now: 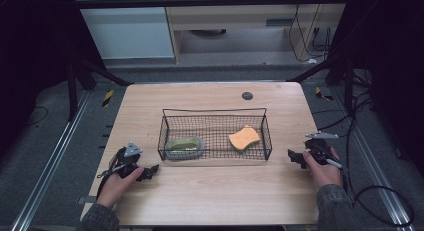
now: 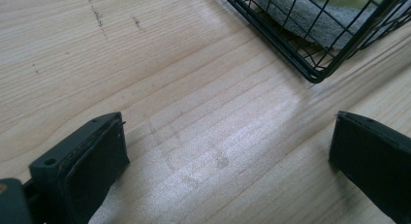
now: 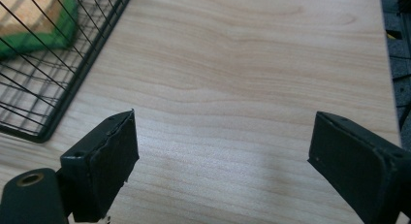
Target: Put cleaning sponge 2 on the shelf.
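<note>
Wire basket (image 1: pixel 215 133) holds two sponges (image 1: pixel 244 137).

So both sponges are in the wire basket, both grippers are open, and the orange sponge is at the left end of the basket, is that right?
Not quite. The orange sponge lies at the right end of the wire basket; the green one is at the left end, as the high view shows. Both sponges are inside, and the left gripper and right gripper are open.
</note>
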Demonstrator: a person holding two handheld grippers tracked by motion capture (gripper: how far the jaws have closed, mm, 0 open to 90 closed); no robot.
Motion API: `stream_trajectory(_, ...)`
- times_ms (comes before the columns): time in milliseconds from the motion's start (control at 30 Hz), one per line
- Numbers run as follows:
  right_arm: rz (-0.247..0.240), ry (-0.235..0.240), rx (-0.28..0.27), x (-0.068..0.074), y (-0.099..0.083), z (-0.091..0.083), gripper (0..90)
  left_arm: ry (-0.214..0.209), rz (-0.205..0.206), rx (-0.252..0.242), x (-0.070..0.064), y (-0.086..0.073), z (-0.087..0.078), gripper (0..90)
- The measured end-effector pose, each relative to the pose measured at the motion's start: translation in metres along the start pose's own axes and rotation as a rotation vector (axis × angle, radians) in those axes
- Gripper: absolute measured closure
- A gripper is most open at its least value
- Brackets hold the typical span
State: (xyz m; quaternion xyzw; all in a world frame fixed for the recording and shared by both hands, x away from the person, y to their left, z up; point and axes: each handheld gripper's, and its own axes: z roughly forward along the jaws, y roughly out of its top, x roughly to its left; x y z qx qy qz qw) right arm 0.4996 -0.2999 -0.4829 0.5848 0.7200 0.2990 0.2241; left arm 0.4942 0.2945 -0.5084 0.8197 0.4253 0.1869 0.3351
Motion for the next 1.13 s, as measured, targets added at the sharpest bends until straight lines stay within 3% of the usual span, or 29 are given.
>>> stream_trajectory(233, 0.019, -0.016, 0.001, 0.001, -0.004, 0.016, 11.0, -0.001, 0.0, 0.0, 0.0, 0.0, 0.0, 0.0)
stream_trajectory(700, 0.052, -0.037, -0.099, 0.003, -0.001, 0.037, 11.2, -0.002, 0.0, 0.0, 0.0, 0.0, 0.0, 0.0)
stream_trajectory(833, 0.062, -0.029, -0.089, 0.004, 0.003, 0.041, 11.0, -0.001, 0.0, -0.001, 0.0, 0.0, 0.0, 0.0)
stream_trajectory(933, 0.019, -0.061, -0.064, 0.009, 0.005, 0.045, 8.2, -0.002, 0.0, 0.0, 0.0, 0.0, 0.0, 0.0)
stream_trajectory(1133, 0.036, -0.078, -0.06, 0.014, 0.006, 0.046, 6.1, -0.002, 0.0, -0.001, 0.0, 0.0, 0.0, 0.0)
